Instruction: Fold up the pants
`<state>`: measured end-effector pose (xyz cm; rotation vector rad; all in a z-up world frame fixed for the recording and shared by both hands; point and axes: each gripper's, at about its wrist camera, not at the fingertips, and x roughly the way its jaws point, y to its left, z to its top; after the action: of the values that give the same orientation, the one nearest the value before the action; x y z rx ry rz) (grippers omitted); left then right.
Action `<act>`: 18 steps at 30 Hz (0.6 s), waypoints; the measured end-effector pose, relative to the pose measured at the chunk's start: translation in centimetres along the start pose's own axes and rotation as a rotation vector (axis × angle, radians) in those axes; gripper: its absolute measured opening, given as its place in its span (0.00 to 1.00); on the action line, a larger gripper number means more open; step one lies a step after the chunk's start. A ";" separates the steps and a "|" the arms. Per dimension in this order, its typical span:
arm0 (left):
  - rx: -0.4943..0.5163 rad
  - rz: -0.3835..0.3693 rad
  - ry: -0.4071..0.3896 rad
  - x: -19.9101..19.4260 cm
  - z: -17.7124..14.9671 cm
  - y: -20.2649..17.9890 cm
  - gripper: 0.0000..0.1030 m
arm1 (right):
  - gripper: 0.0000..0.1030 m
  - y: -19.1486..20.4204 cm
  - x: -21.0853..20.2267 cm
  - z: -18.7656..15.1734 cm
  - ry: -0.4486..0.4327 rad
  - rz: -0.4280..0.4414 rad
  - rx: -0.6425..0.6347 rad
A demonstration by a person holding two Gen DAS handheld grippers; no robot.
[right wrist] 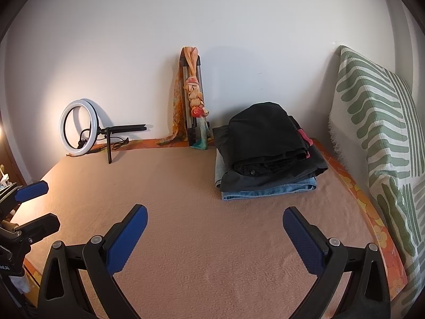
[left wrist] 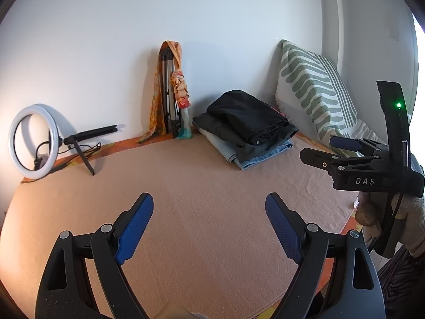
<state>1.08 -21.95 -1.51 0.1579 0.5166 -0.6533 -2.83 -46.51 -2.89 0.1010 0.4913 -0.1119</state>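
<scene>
Over on the bed (right wrist: 202, 239), covered with a peach-tan fleece blanket (left wrist: 186, 186), sits a stack of folded pants (right wrist: 268, 156) toward the far right corner, close to the wall. Black pair (right wrist: 265, 135) on top, dark grey one under it, light blue jeans (right wrist: 268, 190) at the bottom, plus a bit of pink-red fabric peeking out at the right side of the pile. Nothing touching the stack, well clear of both tools.

Left tongs (left wrist: 209, 226) spread wide apart, blue pads (left wrist: 135, 228) facing each other, nothing between them, just hovering over bare blanket. Right tongs (right wrist: 215, 239) same deal: wide apart, empty, pointed toward the blanket in front of the pile. Also visible from the left camera at the right edge, side-on, held by a hand in a light knit glove (left wrist: 409, 220).

Against the wall: ring light (right wrist: 78, 127) on a small black tripod at far left with its cable trailing, and a folded silver tripod (right wrist: 194, 101) leaning upright mid-wall with an orange patterned scarf (right wrist: 195, 93) knotted around it. On the right, a cushion under a green-and-white striped throw (right wrist: 377, 122) leaning along the bed's side. Orange floral sheet edge showing around the blanket.
</scene>
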 end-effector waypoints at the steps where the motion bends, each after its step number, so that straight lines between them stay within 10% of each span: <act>1: -0.001 0.001 0.000 0.0 0.0 0.0 0.84 | 1.00 0.0 0.0 0.0 0.000 0.000 0.000; 18: -0.005 0.008 0.000 -0.2 0.1 0.1 0.84 | 1.00 0.1 0.0 0.1 0.002 0.003 -0.001</act>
<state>1.02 -21.82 -1.35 0.1551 0.5177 -0.6438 -2.75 -46.39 -2.83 0.1007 0.4932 -0.1082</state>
